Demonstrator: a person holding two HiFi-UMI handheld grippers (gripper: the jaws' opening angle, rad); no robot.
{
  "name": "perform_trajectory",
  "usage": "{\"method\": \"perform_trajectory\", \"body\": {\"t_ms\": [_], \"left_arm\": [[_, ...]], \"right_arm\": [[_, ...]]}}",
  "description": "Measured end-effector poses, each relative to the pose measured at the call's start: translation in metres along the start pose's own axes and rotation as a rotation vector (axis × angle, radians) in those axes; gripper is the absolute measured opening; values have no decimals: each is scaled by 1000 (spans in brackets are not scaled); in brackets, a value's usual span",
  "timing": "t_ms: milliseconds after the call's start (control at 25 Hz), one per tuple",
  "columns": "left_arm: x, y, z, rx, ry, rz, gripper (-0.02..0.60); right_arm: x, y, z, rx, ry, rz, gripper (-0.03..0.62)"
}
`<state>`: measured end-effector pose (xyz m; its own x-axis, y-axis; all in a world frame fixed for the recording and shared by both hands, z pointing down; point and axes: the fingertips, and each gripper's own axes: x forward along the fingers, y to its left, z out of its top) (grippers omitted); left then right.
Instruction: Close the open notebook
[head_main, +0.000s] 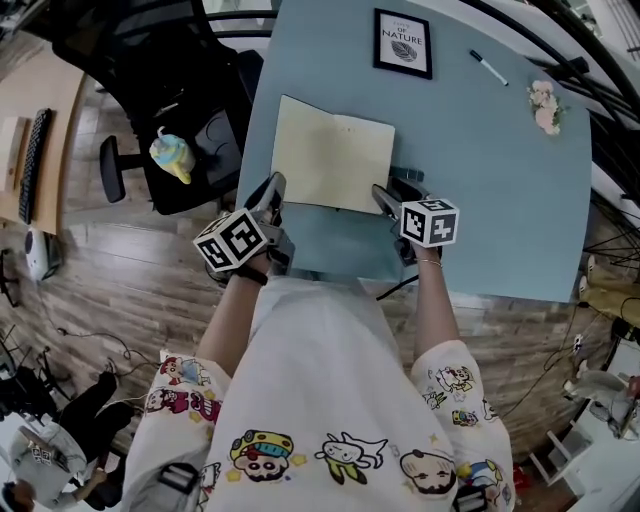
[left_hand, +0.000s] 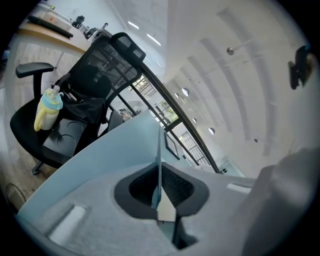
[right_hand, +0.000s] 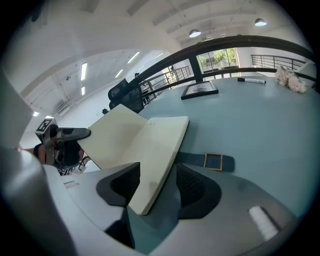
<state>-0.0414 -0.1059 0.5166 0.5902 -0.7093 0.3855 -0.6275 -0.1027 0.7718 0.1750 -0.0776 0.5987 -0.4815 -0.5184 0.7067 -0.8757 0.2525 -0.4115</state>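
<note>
Notebook (head_main: 333, 153) open, L gripper (left_hand: 161, 199) pinching raised left side, R gripper (right_hand: 152, 186) jaws wide

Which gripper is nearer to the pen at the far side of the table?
Right. The right gripper is at the near right corner of the notebook; the left gripper grips its left edge, farther from the pen.
</note>
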Motion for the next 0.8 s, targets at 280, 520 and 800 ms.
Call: {"method": "perform_trajectory", "body": {"t_ms": [280, 520, 800], "left_arm": [[3, -17, -8, 168, 33, 65, 11], [16, -36, -28, 317, 117, 87, 34], [31, -60, -53, 475, 189, 65, 88]], "right_arm": [[-34, -10, -2, 95, -122, -27, 233], [-57, -9, -3, 132, -186, -50, 227], [-79, -6, -18, 182, -229, -83, 219]]}}
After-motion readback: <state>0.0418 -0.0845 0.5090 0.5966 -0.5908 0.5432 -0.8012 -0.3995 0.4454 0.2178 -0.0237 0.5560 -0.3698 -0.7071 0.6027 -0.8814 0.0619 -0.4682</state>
